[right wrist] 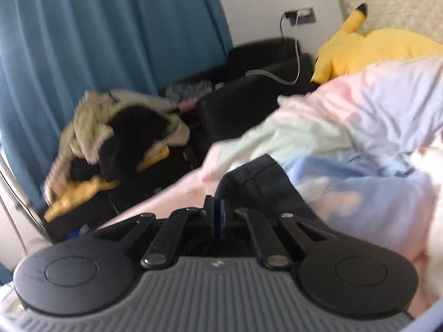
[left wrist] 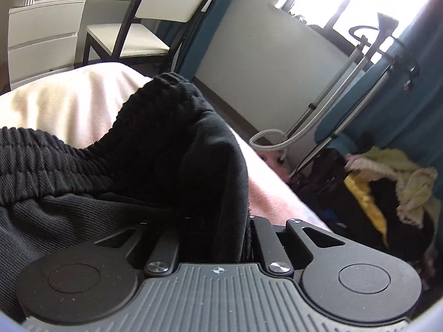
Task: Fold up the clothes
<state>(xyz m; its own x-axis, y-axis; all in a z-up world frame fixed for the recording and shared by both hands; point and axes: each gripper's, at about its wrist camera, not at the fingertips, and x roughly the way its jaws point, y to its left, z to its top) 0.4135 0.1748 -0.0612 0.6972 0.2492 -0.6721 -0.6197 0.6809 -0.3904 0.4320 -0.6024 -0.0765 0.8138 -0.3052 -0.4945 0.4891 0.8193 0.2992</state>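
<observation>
Both grippers are pinched tight on the black pants (left wrist: 155, 149): left gripper (left wrist: 218, 221) clamps the ribbed stretchy waistband, right gripper (right wrist: 218, 210) nips a stitched hem. Knit fabric bunches over the soft pastel bedsheet (right wrist: 360, 127).

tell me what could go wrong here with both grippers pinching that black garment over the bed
1. The right gripper seems to pinch only a thin hem of the black garment; it could slip free.
2. The left gripper holds a thick bunch near the ribbed waistband, so the fold may come out uneven.
3. The rumpled pastel bedding could snag or wrinkle the cloth when laid down.
</observation>
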